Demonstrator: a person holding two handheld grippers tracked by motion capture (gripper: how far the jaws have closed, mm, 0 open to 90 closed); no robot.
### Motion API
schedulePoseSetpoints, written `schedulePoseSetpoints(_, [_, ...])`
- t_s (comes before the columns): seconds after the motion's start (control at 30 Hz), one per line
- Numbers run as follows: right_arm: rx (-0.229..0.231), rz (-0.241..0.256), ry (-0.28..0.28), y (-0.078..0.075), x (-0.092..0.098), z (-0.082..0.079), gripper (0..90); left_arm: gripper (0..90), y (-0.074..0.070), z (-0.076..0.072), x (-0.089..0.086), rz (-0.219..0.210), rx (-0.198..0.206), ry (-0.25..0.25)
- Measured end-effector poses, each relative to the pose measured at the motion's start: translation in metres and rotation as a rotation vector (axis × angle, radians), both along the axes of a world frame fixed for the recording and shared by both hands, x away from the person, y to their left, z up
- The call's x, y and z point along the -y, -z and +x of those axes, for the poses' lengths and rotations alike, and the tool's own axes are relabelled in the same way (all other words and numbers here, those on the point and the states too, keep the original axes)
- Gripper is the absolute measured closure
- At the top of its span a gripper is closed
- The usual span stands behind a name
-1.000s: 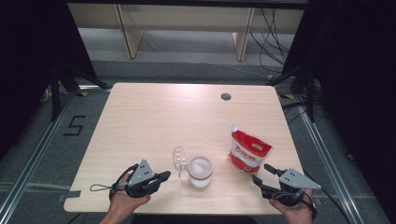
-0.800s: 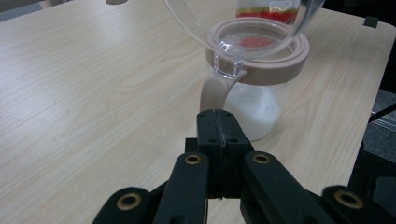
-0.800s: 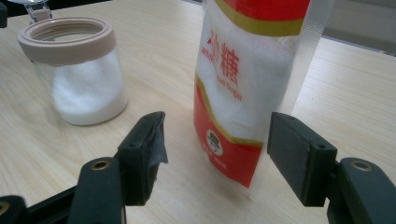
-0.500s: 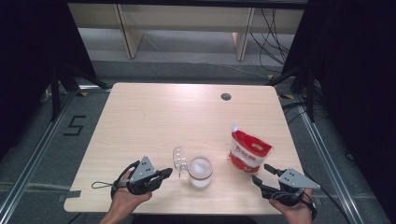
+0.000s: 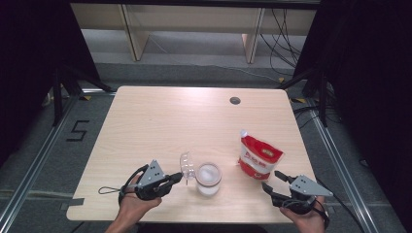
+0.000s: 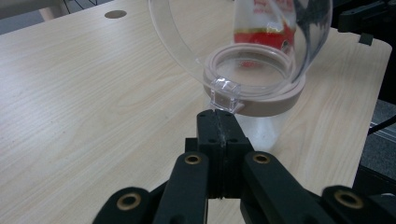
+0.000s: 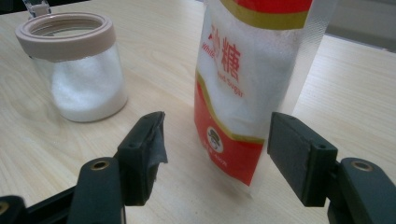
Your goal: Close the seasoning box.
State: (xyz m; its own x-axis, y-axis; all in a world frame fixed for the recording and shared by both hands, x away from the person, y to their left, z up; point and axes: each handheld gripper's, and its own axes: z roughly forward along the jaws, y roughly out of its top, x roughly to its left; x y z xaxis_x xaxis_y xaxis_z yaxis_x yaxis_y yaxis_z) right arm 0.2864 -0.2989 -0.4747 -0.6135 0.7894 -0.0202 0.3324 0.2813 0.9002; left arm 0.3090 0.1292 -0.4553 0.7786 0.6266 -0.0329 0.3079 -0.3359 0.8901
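Left gripper [image 5: 179, 178], held in the person's left hand [image 5: 137, 200], lies just left of the clear glass jar with a beige plastic collar [image 5: 208, 178]. Its black jaws are pressed together with nothing between them, tips right at the small clear tab of the jar's transparent hinged lid [image 5: 186, 165], which stands flipped open at the jar's left side. Whether tips and tab touch cannot be told. The jar stands upright near the front edge of the pale wooden table [image 5: 165, 126], partly filled with white granules. Right of the jar, a red and white plastic pouch of sugar [image 5: 260, 160] stands upright. Right gripper [image 5: 273, 180], in the person's right hand [image 5: 307, 221], sits just in front of the pouch, well right of the jar, its jaws spread wide, flanking the pouch's lower part without touching it.
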Motion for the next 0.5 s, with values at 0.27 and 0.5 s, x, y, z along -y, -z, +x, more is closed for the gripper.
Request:
schedulePoseSetpoints(0.27, [0.024,-0.006,-0.009,0.0000,0.0012,0.0019,37.1,89.3,-0.0016,-0.0019,0.0038,-0.020,0.003,0.002])
schedulePoseSetpoints(0.5, [0.003,0.004,-0.003,-0.0001,0.0010,0.0007,37.2,89.3,-0.0033,-0.0043,0.0072,-0.020,0.006,0.017])
